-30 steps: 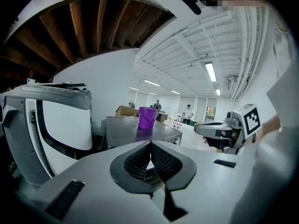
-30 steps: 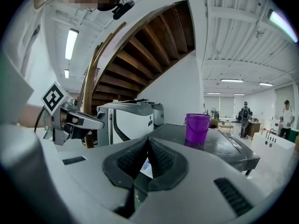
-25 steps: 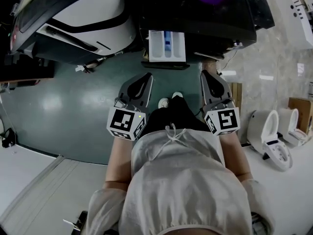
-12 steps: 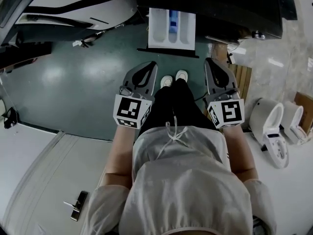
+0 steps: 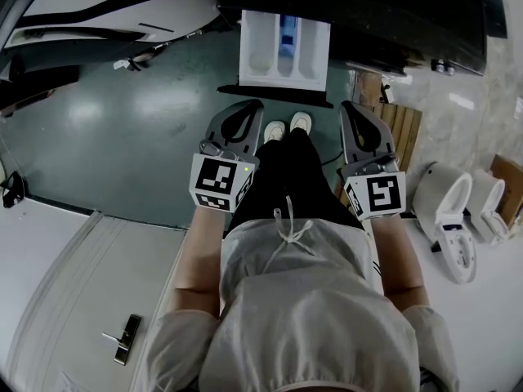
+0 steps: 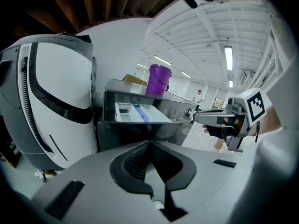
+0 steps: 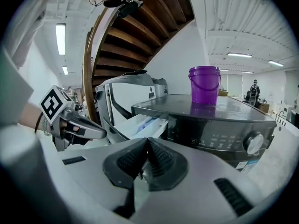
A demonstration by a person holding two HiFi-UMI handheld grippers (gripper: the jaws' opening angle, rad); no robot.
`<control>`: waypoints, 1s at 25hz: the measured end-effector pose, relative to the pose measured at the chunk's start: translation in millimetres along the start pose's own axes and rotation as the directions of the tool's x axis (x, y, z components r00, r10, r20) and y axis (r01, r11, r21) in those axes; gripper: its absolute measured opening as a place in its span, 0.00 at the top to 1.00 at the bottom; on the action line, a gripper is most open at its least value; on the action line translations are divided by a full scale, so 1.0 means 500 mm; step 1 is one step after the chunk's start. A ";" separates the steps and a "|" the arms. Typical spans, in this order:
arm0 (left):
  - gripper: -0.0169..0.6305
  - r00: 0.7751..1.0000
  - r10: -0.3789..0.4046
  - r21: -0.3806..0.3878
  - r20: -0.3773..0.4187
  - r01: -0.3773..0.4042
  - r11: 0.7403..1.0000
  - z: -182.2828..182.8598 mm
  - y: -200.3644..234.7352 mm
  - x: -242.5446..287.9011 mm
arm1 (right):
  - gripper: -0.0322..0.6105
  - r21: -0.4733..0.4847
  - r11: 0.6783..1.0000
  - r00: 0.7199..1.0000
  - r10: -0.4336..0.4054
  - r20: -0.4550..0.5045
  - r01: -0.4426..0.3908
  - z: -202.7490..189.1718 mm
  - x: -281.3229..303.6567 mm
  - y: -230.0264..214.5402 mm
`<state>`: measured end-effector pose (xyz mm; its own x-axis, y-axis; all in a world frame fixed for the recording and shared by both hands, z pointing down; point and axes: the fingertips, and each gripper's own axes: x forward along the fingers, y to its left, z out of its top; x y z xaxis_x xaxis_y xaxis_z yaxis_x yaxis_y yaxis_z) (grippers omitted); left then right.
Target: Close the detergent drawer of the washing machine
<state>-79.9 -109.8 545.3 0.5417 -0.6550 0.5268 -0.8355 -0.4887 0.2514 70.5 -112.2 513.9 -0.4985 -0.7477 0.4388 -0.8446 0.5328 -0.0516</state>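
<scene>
The white detergent drawer (image 5: 283, 51) with a blue middle compartment stands pulled out from the dark washing machine (image 5: 384, 19). It also shows in both gripper views, the drawer (image 6: 139, 113) ahead of the left jaws and the drawer (image 7: 142, 122) ahead and left of the right jaws. My left gripper (image 5: 251, 107) is shut and empty, just short of the drawer's front, below its left corner. My right gripper (image 5: 351, 107) is shut and empty, to the right of the drawer's front.
A purple bucket (image 7: 204, 84) stands on the machine's top. A white machine with its door open (image 5: 106, 6) is at the left. A wooden pallet (image 5: 400, 129) and toilets (image 5: 452, 219) are at the right. The person's feet (image 5: 288, 126) are between the grippers.
The person has stepped closer to the machine. The drawer now looks larger and both shut grippers sit nearer its front edge.
</scene>
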 end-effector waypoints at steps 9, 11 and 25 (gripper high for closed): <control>0.95 1.000 0.014 -0.061 0.022 -0.013 0.998 0.006 0.002 0.013 | 0.94 -0.005 1.000 1.000 -0.025 0.007 0.025 0.014 -0.002 -0.023; 0.95 1.000 0.014 -0.053 0.016 -0.013 0.999 0.005 0.002 0.014 | 0.94 -0.001 0.999 0.999 -0.033 0.006 0.033 0.015 -0.002 -0.030; 0.95 0.999 0.022 -0.058 0.028 -0.021 0.998 0.036 0.022 0.045 | 0.94 0.003 0.999 0.999 -0.051 0.011 0.051 0.035 0.021 -0.044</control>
<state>-75.1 -140.1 545.4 0.5254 -0.6818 0.5090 -0.8504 -0.4408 0.2874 80.2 -138.7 503.9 -0.4567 -0.7782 0.4312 -0.8695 0.4929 -0.0314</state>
